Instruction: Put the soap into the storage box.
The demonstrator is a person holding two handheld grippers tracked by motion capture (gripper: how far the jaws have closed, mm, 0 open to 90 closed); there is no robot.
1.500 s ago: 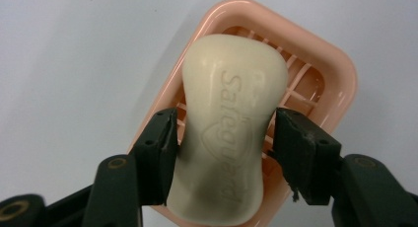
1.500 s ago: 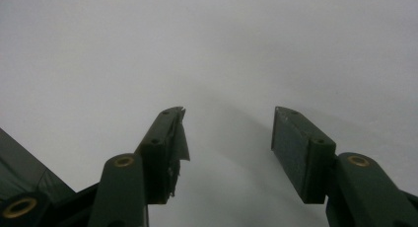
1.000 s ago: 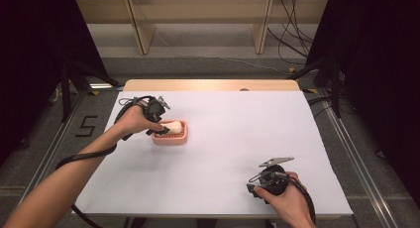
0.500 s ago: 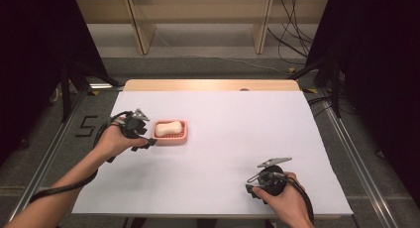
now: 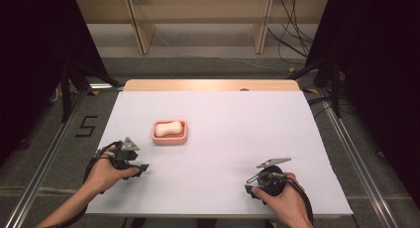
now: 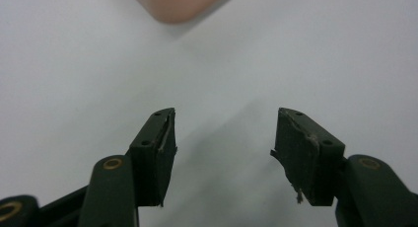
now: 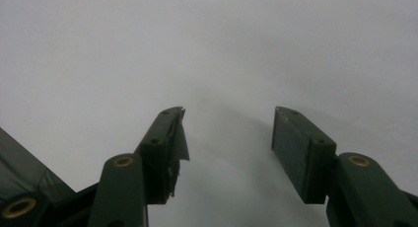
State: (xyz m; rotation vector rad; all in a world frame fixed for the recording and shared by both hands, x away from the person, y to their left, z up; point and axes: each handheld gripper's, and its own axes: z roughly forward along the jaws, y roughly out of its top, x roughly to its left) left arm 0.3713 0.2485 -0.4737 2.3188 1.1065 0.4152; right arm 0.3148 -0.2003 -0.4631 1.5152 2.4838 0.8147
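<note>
- Two dark curtained walls flank the room, grey floor beyond, with pale wooden frame legs and loose black cables at the back.
- White table cover takes up the middle, a strip of bare wood along its far edge, metal rails running down either side.
- Pink soap dish sits left of centre on the white surface, a cream bar of soap lying in it.
- Left gripper is low at the near left, well clear of the dish, jaws spread over bare white, nothing between them.
- Right gripper is at the near right edge, jaws likewise apart and empty.
- A "5" is marked on the floor left of the table.
</note>
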